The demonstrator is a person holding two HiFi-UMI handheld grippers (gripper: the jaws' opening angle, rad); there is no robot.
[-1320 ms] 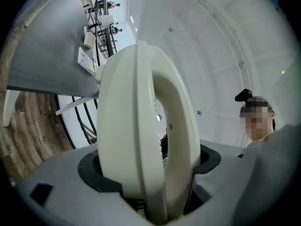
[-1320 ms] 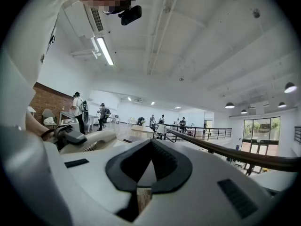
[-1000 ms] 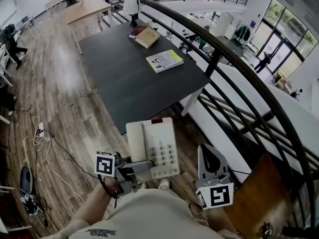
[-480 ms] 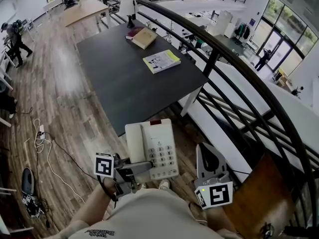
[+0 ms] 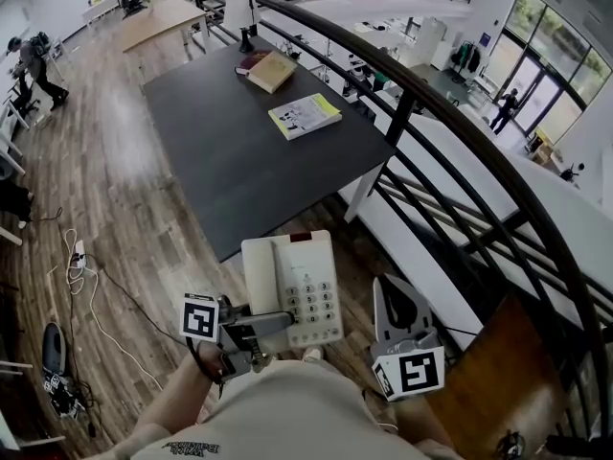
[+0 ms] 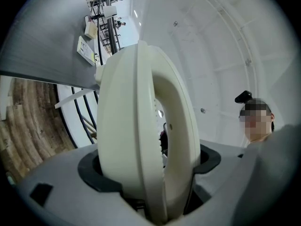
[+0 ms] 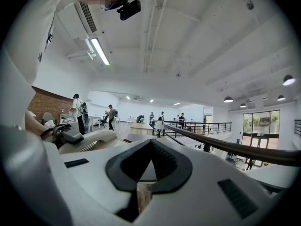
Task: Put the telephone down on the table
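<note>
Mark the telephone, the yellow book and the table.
telephone [image 5: 311, 300]: head view, on its keypad.
yellow book [image 5: 305, 115]: head view, middle of its cover.
table [image 5: 230, 161]: head view, bare part of its dark top.

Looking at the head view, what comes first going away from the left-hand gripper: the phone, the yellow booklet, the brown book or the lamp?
1. telephone: clamped in the left gripper, not yet over the table.
2. yellow booklet: mid-table, on the railing side.
3. brown book: farther up the table.
4. lamp: at the table's far end, just past the book.
</note>
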